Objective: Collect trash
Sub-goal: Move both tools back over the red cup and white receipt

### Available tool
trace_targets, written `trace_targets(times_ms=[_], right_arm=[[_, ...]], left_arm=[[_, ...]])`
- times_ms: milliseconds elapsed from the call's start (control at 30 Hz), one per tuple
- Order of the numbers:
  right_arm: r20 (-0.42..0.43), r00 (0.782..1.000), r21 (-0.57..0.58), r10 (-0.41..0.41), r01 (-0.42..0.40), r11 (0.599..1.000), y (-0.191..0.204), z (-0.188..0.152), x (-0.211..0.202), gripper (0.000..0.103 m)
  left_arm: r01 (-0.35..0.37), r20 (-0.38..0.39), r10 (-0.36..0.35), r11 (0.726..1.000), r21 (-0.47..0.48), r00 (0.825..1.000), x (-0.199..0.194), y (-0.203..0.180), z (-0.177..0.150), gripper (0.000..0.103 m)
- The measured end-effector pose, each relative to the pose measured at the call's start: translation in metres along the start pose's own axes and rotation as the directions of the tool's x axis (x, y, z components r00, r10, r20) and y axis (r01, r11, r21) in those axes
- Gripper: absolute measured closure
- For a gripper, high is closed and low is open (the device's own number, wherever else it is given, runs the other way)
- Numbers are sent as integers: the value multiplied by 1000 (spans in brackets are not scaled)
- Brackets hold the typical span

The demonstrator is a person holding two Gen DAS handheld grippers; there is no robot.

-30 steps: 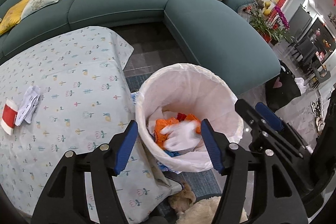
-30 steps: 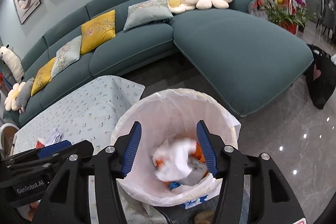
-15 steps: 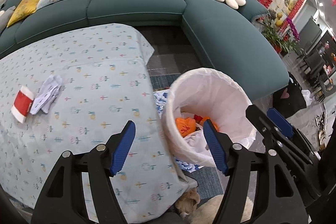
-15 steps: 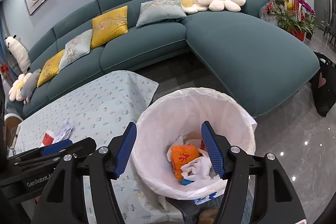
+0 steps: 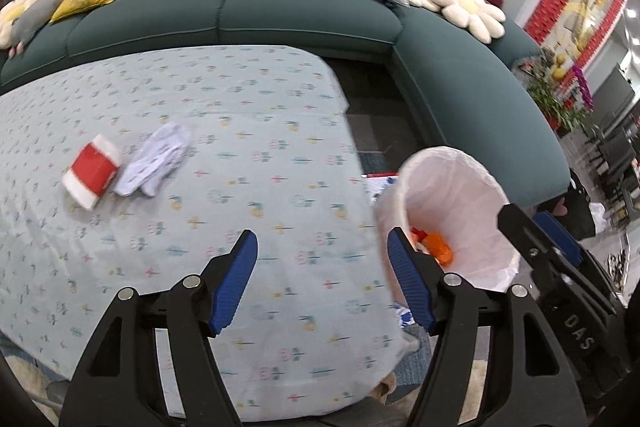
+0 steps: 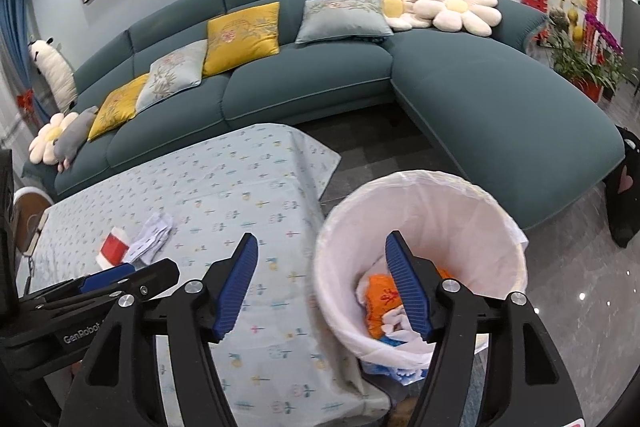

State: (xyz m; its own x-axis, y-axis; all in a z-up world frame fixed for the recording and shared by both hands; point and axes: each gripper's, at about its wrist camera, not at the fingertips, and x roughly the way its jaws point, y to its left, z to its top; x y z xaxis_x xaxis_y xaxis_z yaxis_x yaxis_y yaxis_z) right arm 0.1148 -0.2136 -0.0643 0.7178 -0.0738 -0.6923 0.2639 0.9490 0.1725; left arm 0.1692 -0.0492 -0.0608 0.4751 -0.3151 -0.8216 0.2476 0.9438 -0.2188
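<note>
A red and white wrapper (image 5: 93, 175) and a crumpled white paper (image 5: 155, 159) lie side by side on the table's left part; both show in the right wrist view as well, the wrapper (image 6: 113, 247) and the paper (image 6: 152, 238). A white-lined trash bin (image 5: 452, 203) stands on the floor at the table's right end, with orange and white trash inside (image 6: 380, 301). My left gripper (image 5: 322, 257) is open and empty above the table's right part. My right gripper (image 6: 320, 259) is open and empty over the table edge and bin rim.
The table (image 5: 248, 131) wears a pale floral cloth. A teal L-shaped sofa (image 6: 480, 99) with cushions and plush toys wraps behind and to the right. A black bag (image 6: 624, 195) and potted plants (image 6: 580, 63) stand at far right.
Both grippers have swung left, away from over the bin toward the table. The white trash seen dropping into the bin now lies inside it. The wrapper and paper appear closer.
</note>
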Motion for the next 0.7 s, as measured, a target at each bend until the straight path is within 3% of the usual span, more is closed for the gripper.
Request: trace_targets(times_ms=[267,700], right_arm=[[-34,998,-58,45,-46,997,51,-8,7,35],[-113,987,-145,110,-126,981,139,-23,42,35]], left_arm=[[-81,13,82,994,-75,997,-10,64,-7,29],[-192,-13,194,952,-237,981,-18,182,-14,28]])
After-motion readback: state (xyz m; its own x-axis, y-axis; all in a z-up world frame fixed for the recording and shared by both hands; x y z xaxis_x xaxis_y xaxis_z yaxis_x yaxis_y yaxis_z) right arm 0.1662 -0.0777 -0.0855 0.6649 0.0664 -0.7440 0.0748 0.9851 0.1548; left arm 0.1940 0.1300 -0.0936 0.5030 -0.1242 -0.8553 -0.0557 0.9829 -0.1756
